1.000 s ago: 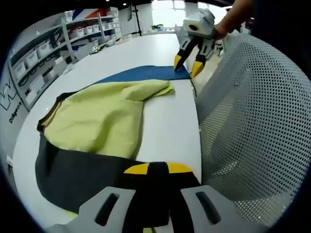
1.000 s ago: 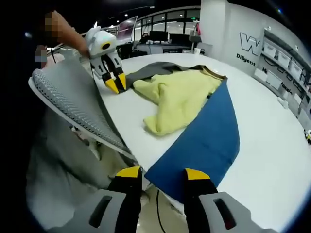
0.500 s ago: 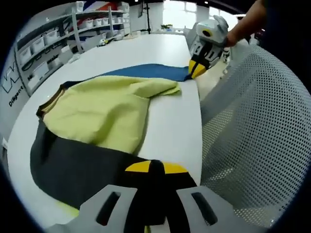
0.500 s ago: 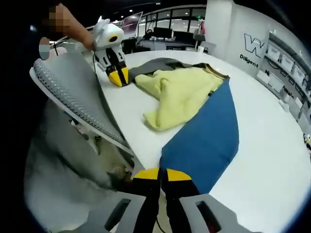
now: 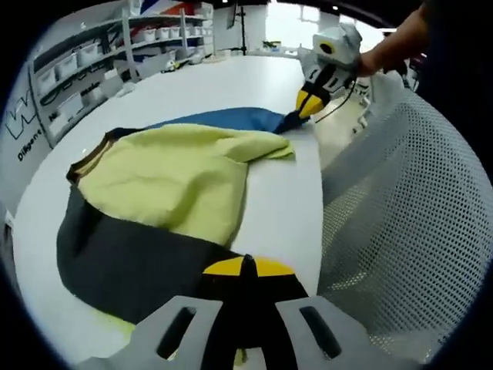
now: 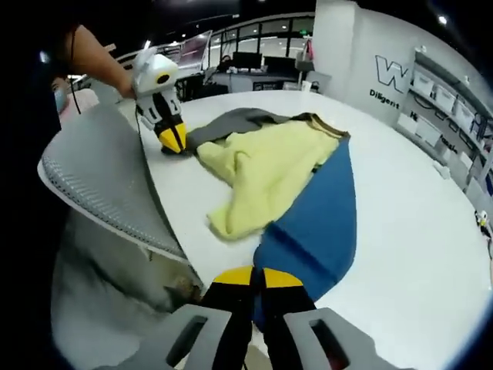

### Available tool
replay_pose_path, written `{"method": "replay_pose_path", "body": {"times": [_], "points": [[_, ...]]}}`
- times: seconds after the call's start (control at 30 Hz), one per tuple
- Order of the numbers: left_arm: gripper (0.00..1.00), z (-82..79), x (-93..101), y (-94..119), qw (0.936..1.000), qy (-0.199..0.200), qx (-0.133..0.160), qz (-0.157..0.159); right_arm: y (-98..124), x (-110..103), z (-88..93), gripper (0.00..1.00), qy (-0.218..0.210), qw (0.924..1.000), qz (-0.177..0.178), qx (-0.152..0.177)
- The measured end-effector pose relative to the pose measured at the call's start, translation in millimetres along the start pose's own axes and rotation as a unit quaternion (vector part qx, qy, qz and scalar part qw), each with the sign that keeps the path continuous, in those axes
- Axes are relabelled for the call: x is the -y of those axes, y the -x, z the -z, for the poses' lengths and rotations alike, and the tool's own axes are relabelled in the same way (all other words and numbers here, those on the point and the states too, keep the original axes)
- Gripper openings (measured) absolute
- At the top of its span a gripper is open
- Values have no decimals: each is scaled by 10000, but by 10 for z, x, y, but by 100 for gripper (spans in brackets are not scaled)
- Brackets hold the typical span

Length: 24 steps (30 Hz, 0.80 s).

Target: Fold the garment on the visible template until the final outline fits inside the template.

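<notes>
A garment with yellow [image 5: 169, 173], dark grey [image 5: 131, 262] and blue [image 5: 223, 119] panels lies spread on the white table [image 5: 200, 85]. At the bottom of the left gripper view, my left gripper [image 5: 246, 267] is shut on the dark grey hem at the table's edge. My right gripper [image 5: 306, 105] pinches the blue corner at the far end. In the right gripper view, my right gripper [image 6: 258, 276] is shut on the blue panel [image 6: 316, 223], which is raised and creased near the jaws. The yellow part [image 6: 262, 166] lies bunched in the middle, with the left gripper [image 6: 171, 140] beyond it.
A grey mesh chair back [image 5: 400, 208] stands close against the table's near edge, also seen in the right gripper view as the mesh chair [image 6: 100, 185]. Shelves with bins [image 5: 69, 65] line the wall. A person's arm [image 5: 389, 46] holds the right gripper.
My right gripper has gone from open to shut on the blue corner and has lifted it a little. The left gripper stays shut on the grey hem.
</notes>
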<state>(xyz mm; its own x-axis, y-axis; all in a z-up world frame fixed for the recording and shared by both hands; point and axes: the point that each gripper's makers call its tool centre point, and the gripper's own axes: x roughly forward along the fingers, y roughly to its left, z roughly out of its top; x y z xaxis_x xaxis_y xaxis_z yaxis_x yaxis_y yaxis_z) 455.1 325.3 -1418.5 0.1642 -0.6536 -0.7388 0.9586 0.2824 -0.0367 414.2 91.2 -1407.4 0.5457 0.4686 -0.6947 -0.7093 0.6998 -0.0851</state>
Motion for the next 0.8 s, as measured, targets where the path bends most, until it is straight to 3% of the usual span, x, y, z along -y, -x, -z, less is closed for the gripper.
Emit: {"method": "replay_pose_path", "body": {"times": [0.17,0.37,0.8], "points": [[2,-83,-280,204,9979,356,377,-382,85,223,-197,0,53,9995,266,185],[2,-110,-755,541,9872,992,788,-974,240,546,-420,0,3,9969,664,410],[2,-47,-1358,997,9702,1493,1030,-1610,433,822,-576,0,3,9922,1093,603]]}}
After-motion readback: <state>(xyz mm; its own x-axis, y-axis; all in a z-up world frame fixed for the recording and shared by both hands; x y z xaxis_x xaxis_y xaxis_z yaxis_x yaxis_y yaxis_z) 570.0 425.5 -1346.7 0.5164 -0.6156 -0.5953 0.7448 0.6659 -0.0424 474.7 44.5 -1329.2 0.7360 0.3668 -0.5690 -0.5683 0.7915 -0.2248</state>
